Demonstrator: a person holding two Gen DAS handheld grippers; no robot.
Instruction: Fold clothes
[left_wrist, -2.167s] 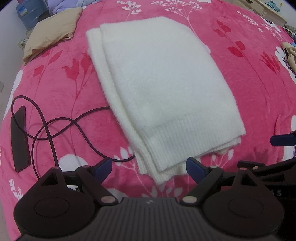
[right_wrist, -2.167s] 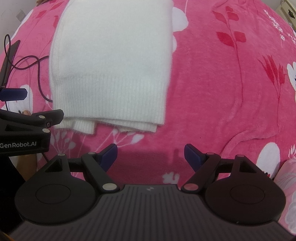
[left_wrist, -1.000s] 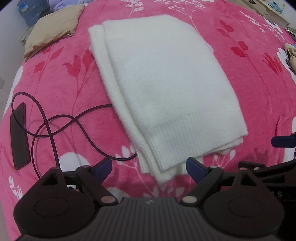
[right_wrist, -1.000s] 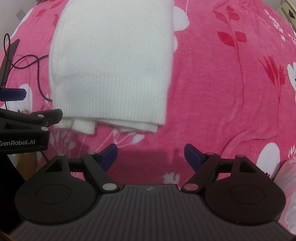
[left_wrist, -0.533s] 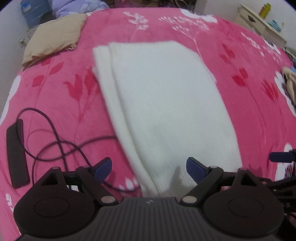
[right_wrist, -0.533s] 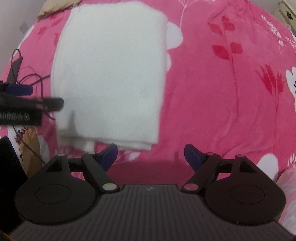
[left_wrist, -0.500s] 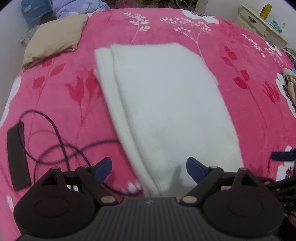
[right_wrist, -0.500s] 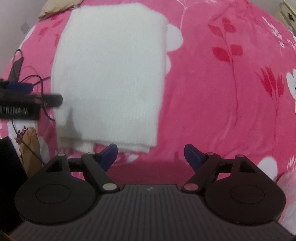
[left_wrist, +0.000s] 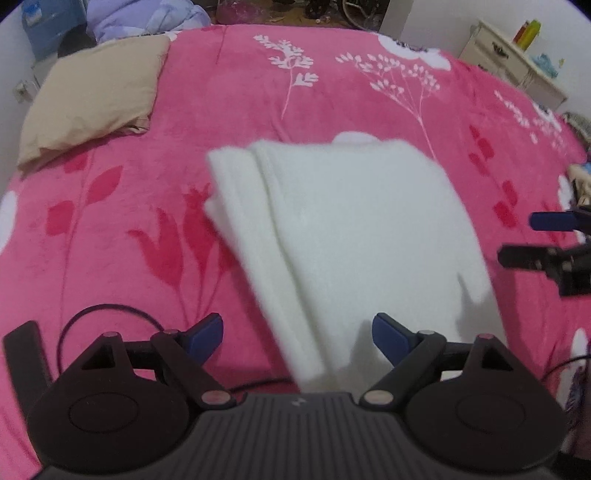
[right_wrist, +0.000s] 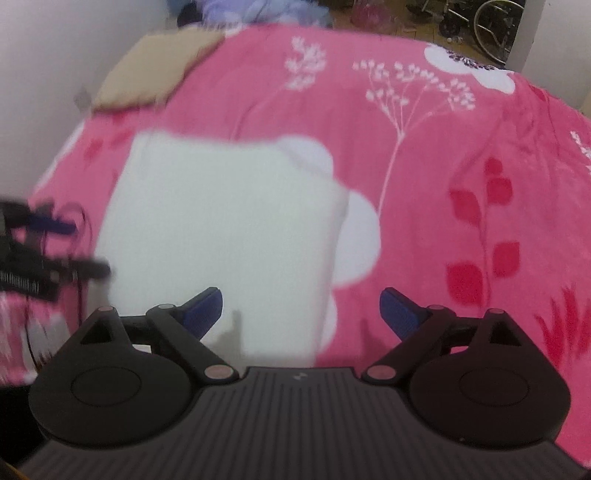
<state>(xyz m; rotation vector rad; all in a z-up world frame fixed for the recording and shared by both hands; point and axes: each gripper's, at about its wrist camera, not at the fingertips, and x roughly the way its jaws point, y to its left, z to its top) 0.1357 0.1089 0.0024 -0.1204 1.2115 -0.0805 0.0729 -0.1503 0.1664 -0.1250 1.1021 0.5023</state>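
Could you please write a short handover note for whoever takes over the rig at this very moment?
Left hand-held gripper: open, empty, just short of the near edge of the white sweater.
Right hand-held gripper: open, empty, over the sweater's near right corner.
The sweater lies on the pink blanket, folded lengthwise into a long rectangle with layered edges on its left side. A tan pillow lies far left; a black cable and dark device lie near left.
Done: lengthwise folds.
Left, probably: grip the near edge with both and fold it toward the far end.
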